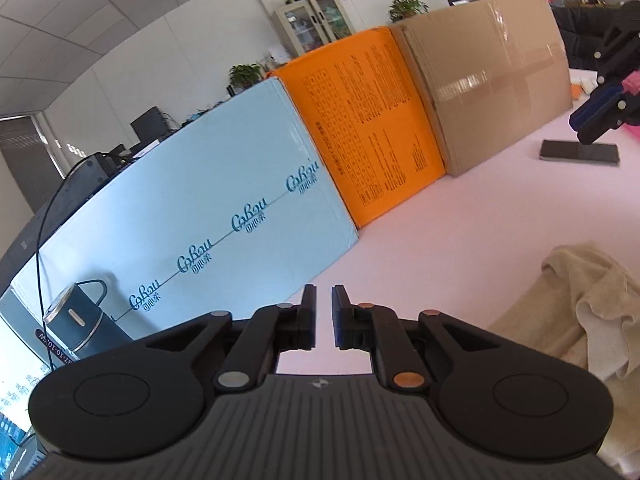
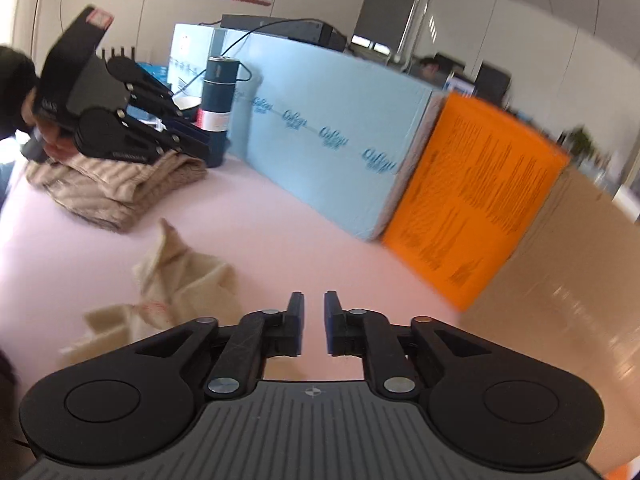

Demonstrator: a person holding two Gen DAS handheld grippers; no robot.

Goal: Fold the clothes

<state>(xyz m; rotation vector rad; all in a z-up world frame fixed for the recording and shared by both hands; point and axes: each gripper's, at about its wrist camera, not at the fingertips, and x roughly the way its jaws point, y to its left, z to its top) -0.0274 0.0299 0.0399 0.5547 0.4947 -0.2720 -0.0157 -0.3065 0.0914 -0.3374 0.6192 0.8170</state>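
A crumpled cream cloth (image 2: 172, 292) lies on the pink table (image 2: 260, 240), just left of and ahead of my right gripper (image 2: 314, 300). The right gripper's jaws stand almost together with nothing between them. The same cream cloth (image 1: 592, 304) shows at the right edge of the left wrist view, to the right of my left gripper (image 1: 324, 294), whose jaws are likewise nearly closed and hold nothing. A folded brown ribbed knit (image 2: 112, 188) sits at the far left of the table, with the left gripper (image 2: 204, 146) hovering over it. The right gripper (image 1: 578, 126) hangs above the table at the far right.
A light blue box (image 1: 192, 208), an orange box (image 1: 372, 120) and a cardboard box (image 1: 492, 80) form a wall along the table's far side. A dark blue flask (image 2: 218, 100) stands by the blue box. A phone (image 1: 580, 152) lies flat. A person's hand (image 2: 40, 136) holds the left gripper.
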